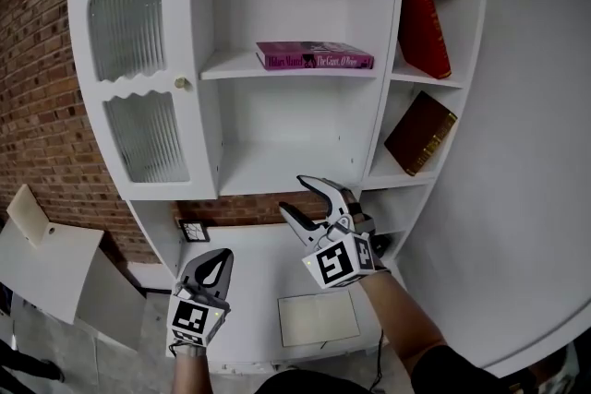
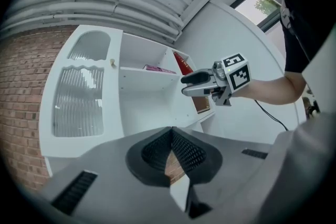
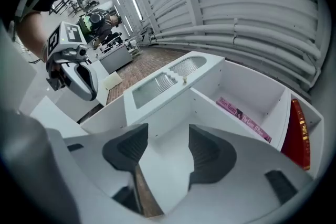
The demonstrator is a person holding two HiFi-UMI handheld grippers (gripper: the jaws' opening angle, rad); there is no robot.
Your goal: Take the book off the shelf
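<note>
A pink book (image 1: pixel 314 56) lies flat on the white shelf unit's (image 1: pixel 208 134) upper middle shelf. A red book (image 1: pixel 423 23) leans in the top right compartment, and a brown book (image 1: pixel 420 132) leans in the one below. My right gripper (image 1: pixel 294 196) is open and empty in front of the lower middle compartment, well below the pink book. In the right gripper view the pink book (image 3: pixel 244 119) and the red book (image 3: pixel 296 134) lie beyond the spread jaws (image 3: pixel 168 152). My left gripper (image 1: pixel 215 261) hangs low at the left, shut with nothing in it (image 2: pixel 170 152).
Two ribbed-glass doors (image 1: pixel 138 69) with a small knob (image 1: pixel 182 83) close the unit's left side. A pale pad (image 1: pixel 319 318) and a small dark item (image 1: pixel 194 231) lie on the white desktop below. A curved white wall (image 1: pixel 526 152) stands at the right, brick wall behind.
</note>
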